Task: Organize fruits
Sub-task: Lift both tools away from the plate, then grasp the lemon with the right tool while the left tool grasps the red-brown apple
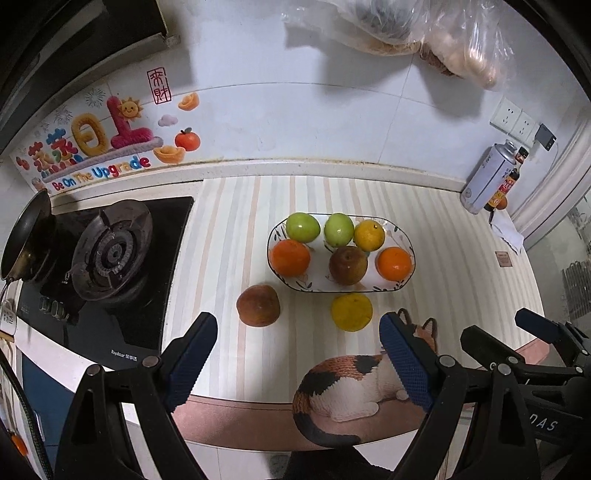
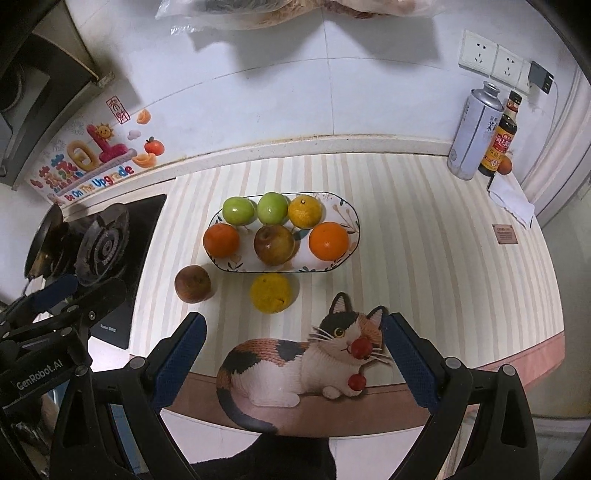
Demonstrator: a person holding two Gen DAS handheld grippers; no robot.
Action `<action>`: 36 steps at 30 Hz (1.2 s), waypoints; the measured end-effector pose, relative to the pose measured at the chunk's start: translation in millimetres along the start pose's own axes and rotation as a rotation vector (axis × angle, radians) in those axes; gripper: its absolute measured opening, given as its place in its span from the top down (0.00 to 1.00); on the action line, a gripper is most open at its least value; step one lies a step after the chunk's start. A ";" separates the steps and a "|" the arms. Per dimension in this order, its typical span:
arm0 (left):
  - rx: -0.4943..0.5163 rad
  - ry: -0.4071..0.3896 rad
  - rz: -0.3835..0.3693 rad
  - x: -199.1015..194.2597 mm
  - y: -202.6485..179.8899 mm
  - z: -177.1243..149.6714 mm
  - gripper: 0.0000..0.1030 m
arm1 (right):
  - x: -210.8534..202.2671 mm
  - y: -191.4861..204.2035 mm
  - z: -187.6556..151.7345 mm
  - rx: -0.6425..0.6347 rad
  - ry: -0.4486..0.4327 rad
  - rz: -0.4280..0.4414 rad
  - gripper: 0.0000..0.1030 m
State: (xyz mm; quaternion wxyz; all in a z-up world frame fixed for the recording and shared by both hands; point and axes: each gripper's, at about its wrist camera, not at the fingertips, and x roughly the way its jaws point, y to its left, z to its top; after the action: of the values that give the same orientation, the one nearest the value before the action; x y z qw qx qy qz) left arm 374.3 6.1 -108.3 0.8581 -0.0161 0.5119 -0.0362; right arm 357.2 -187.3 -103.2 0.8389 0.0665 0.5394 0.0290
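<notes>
Both grippers hang over the near edge of the desk (image 2: 406,221), which is covered with a pale striped mat bearing a printed calico cat (image 2: 295,369) at its front edge. The left gripper (image 1: 299,354) has its jaws spread wide with nothing between them; the right gripper (image 2: 293,354) likewise stands wide open and empty, its blue pads framing the cat print from above.

Toward the middle of the desk sits an oval plate (image 1: 280,229) with a leafy border. Six fruits lie in it in two rows. At the back are two green apples (image 1: 303,227) side by side, with a yellow orange (image 1: 369,234) to their right. At the front are an orange (image 1: 290,257) on the left, a brownish fruit (image 1: 348,265) in the middle and a second bright orange (image 1: 394,263) on the right.

Two fruits lie off the plate, on the mat in front of it: a reddish-brown fruit (image 1: 258,305) near the plate's left end, and a yellow citrus (image 1: 351,311) just beside the plate's front rim. Neither gripper touches them.

To the left of the mat is a gas stove (image 1: 110,251) with a dark pan (image 1: 27,236) at its far side. In the far right corner stand a silver can (image 2: 474,133) and a dark sauce bottle (image 2: 500,136), near wall sockets (image 2: 491,55). A colourful sticker (image 1: 92,144) decorates the tiled wall, and plastic bags (image 1: 424,33) hang above.
</notes>
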 end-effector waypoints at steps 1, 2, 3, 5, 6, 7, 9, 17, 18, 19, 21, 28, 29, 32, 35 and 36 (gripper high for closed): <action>-0.007 0.000 -0.001 -0.3 0.8 -0.4 0.13 | 0.1 -0.9 0.4 0.004 -0.001 0.003 0.04; -0.012 0.000 -0.003 0.0 1.8 -0.4 0.13 | 0.7 -1.7 0.6 0.007 -0.003 0.004 0.04; -0.016 0.000 -0.004 1.1 3.2 -0.1 0.13 | 2.8 -2.3 0.9 0.008 -0.003 0.004 0.04; -0.022 0.008 -0.003 6.0 6.7 0.9 0.13 | 9.5 -3.7 3.1 0.011 0.001 0.023 0.04; -0.025 0.013 -0.001 10.3 9.5 1.5 0.13 | 13.5 -4.9 3.5 0.015 0.003 0.036 0.04; -0.023 0.022 0.011 15.7 12.0 2.0 0.07 | 21.5 -6.2 3.9 0.023 0.013 0.059 0.04; -0.023 0.045 0.041 29.2 18.9 2.7 0.00 | 39.1 -8.6 3.8 0.037 0.041 0.086 0.04; -0.088 0.189 0.122 105.4 58.1 3.2 0.00 | 129.3 -16.4 3.3 0.107 0.160 0.144 0.04; -0.101 0.214 0.124 117.4 62.1 2.8 0.00 | 139.5 -16.1 3.6 0.115 0.172 0.150 0.04; -0.112 0.236 0.128 128.2 64.9 2.7 0.00 | 151.5 -15.7 3.6 0.121 0.186 0.155 0.05; -0.131 0.279 0.130 151.5 69.4 2.2 0.00 | 170.5 -13.5 5.1 0.123 0.207 0.158 0.05; -0.164 0.387 0.123 210.0 73.2 2.1 0.00 | 223.8 -1.0 9.7 0.102 0.293 0.147 0.05; -0.158 0.398 0.125 215.9 72.4 2.4 0.00 | 228.5 0.2 10.5 0.097 0.300 0.143 0.05; -0.151 0.424 0.114 231.7 69.5 4.3 0.00 | 243.1 3.6 12.3 0.086 0.324 0.138 0.06; -0.144 0.440 0.094 240.6 66.1 6.6 0.00 | 255.4 7.8 14.9 0.075 0.342 0.134 0.09; -0.134 0.447 0.089 244.7 63.4 7.6 0.01 | 260.1 9.1 16.4 0.076 0.350 0.137 0.10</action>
State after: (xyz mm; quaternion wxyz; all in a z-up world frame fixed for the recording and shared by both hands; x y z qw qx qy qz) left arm 499.7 50.0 -323.5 0.7212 -0.0422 0.6907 0.0330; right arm 480.6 -148.4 -329.5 0.7252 0.1285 0.6720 0.0769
